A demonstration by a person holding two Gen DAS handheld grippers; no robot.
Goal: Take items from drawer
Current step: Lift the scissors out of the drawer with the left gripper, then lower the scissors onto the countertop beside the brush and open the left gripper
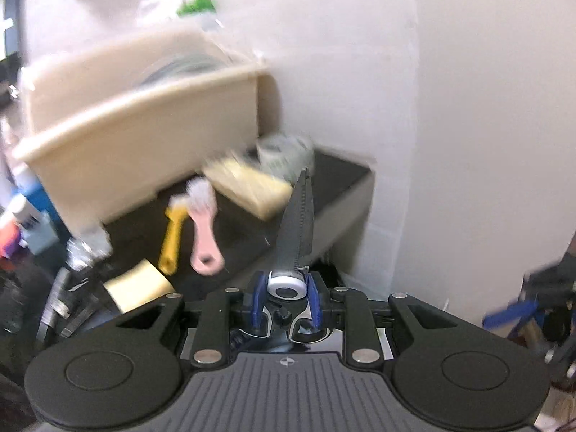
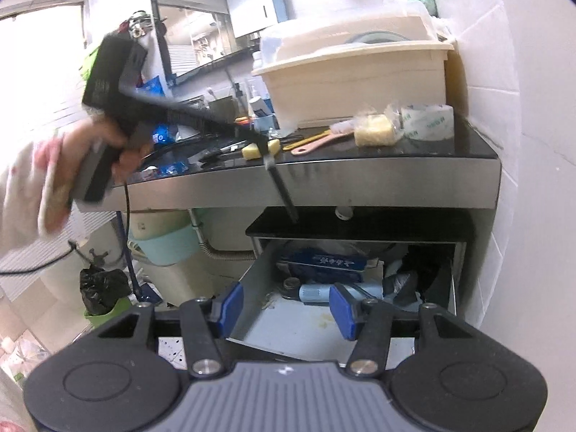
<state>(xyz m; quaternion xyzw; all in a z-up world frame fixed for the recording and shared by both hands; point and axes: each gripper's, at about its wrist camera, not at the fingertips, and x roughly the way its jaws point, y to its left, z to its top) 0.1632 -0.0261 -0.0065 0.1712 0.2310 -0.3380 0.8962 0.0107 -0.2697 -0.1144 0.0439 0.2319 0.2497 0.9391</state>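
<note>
My left gripper [image 1: 286, 297] is shut on a pair of kitchen scissors [image 1: 296, 230] with dark blades and a white pivot, blades pointing forward over the black countertop [image 1: 334, 187]. In the right wrist view the scissors [image 2: 279, 183] hang in front of the counter edge, above the open drawer [image 2: 306, 320]. My right gripper [image 2: 286, 309] is open and empty just in front of the drawer. The drawer holds a blue package [image 2: 324, 264], a light blue tube [image 2: 316, 292] and dark crumpled things at the right.
On the counter stand a beige dish tub [image 2: 354, 82], a tape roll [image 2: 426, 120], a yellow sponge [image 2: 372, 129], a pink brush [image 1: 203, 223] and a yellow brush [image 1: 172, 237]. A white tiled wall [image 2: 522, 144] is on the right. Bins and a black bag [image 2: 102, 289] stand below left.
</note>
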